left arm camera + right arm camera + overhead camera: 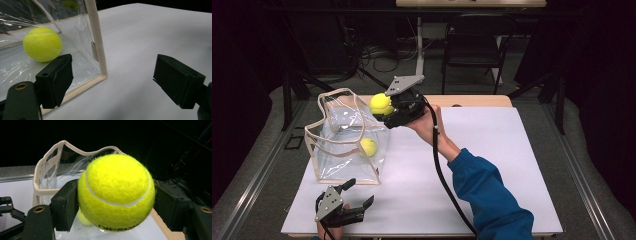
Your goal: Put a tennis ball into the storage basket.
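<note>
The tennis ball (116,192) clamped in the right gripper (393,111) is covered in fuzzy yellow felt, crossed by a smooth pale seam. The same matt nap is seen on the second ball (42,44) inside the bag (343,142), at 9 o'clock from the held one. The bag is made of clear glossy plastic film (creased and catching highlights), edged with beige woven cloth tape. The worktop (492,160) is overlaid with a smooth matt white sheet; bare wood shows along its far edge. Matt black plastic is used for the left gripper (349,197).
</note>
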Available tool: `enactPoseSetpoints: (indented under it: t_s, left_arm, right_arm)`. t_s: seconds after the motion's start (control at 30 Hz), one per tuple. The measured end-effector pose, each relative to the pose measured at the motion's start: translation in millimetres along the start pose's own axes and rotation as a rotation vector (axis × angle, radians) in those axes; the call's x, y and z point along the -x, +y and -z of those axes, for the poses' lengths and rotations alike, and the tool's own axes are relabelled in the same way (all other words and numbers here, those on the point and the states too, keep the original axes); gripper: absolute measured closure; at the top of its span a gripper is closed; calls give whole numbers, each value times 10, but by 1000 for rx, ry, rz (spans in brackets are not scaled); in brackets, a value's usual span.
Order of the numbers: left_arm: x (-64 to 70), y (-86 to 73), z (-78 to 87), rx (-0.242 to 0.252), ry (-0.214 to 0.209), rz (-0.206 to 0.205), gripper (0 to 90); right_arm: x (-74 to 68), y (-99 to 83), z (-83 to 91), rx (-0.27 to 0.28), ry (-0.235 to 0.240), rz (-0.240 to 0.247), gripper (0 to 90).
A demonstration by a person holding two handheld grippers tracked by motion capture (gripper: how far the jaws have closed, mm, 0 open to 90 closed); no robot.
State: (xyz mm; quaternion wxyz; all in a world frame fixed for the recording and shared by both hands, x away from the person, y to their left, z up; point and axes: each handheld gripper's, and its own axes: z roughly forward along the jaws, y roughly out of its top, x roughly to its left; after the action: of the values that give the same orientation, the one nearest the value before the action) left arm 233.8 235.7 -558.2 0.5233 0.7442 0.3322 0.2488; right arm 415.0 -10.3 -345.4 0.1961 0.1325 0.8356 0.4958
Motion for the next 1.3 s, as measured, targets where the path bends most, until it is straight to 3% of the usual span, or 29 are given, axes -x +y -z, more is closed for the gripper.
enactPoseSetpoints:
  t_s: [1.3]
  left_arm:
    - [-2, -1, 8, 5, 3, 6, 160]
  right_arm:
    - [-62, 134, -145, 47, -3, 21, 259]
